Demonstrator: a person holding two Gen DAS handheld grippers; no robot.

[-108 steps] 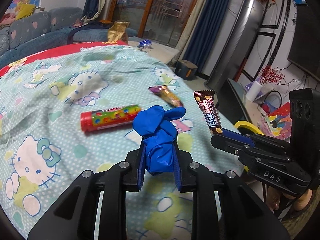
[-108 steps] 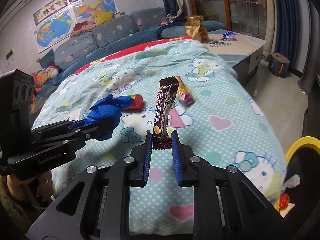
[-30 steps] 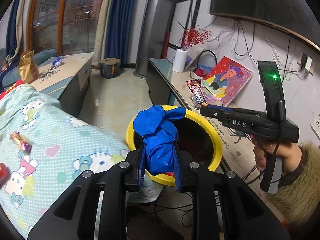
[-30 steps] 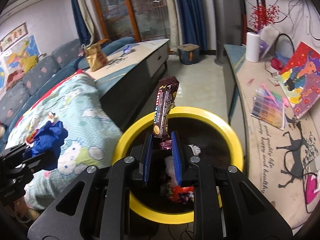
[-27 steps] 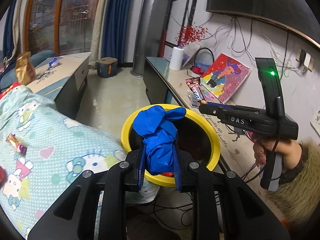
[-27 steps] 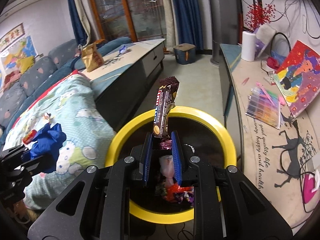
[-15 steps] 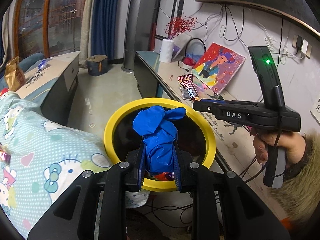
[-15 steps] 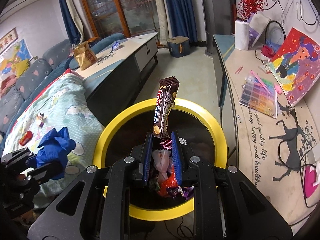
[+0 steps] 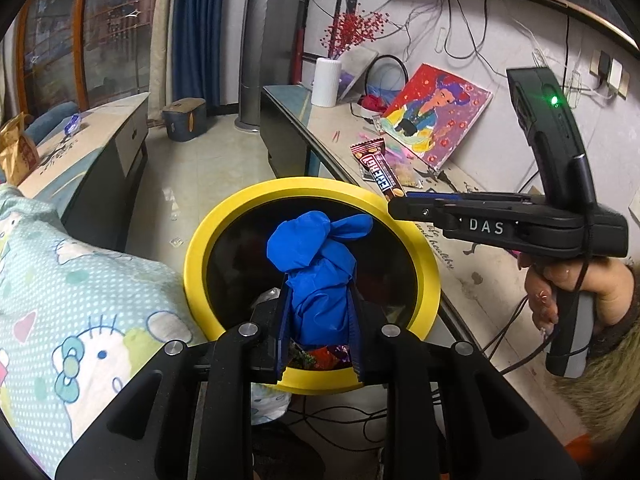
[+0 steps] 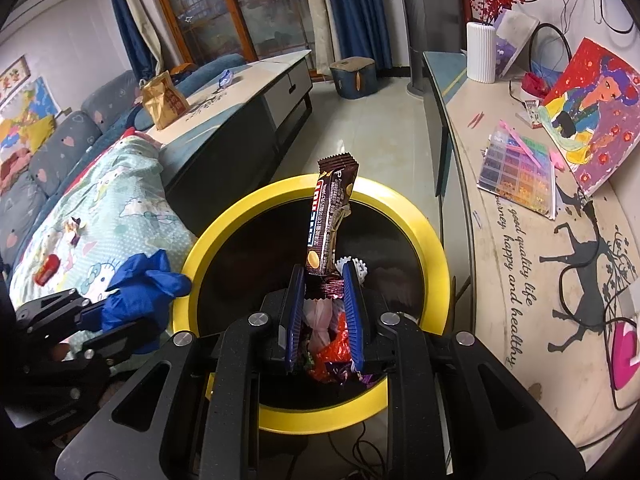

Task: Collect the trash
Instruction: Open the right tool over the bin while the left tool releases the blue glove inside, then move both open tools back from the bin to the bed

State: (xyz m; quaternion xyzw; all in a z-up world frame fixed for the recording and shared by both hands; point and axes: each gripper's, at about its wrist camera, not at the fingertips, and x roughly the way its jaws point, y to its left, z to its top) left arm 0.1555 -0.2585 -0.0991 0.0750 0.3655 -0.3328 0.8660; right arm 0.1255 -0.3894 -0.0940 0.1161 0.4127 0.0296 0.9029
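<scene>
A crumpled blue glove stands up between the pads of my left gripper, which is shut on it over the mouth of a yellow-rimmed black bin. My right gripper is shut on the lower end of a brown snack bar wrapper, held upright over the same bin. Wrappers and a white bag lie inside the bin. In the left wrist view the right gripper reaches in from the right with the bar; the right wrist view shows the left gripper with the glove at the bin's left edge.
A bed with a cartoon-cat cover lies left of the bin, with a red tube and a candy wrapper on it. A low cabinet with a painting, a vase and cables runs along the right. Tiled floor lies beyond.
Both grippers have come closer to the bin and lower, so its mouth now fills the middle of both views. The glove and the bar stay gripped as before.
</scene>
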